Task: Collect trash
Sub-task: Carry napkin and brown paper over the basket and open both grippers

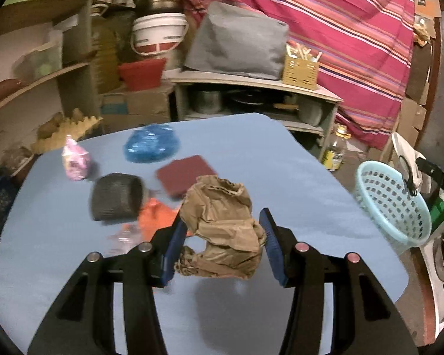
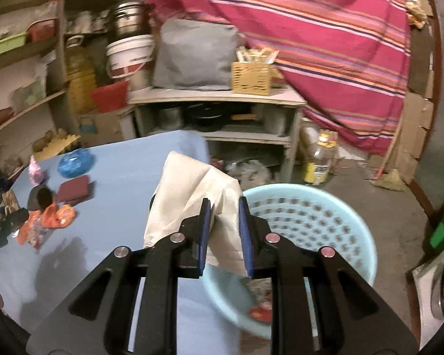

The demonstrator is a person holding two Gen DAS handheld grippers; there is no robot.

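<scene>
**Both grippers carried trash near the basket**

On the blue table [image 1: 281,159] lay a pink wrapper [image 1: 75,159], a blue bag [image 1: 151,145] and an orange wrapper [image 1: 155,217]. The left gripper [image 1: 222,236] held a crumpled brown paper bag [image 1: 222,222] above the table. The right gripper [image 2: 223,230], jaws narrow, pinched a white paper [image 2: 192,189] at the rim of the light blue basket [image 2: 310,216] beside the table.
</scene>
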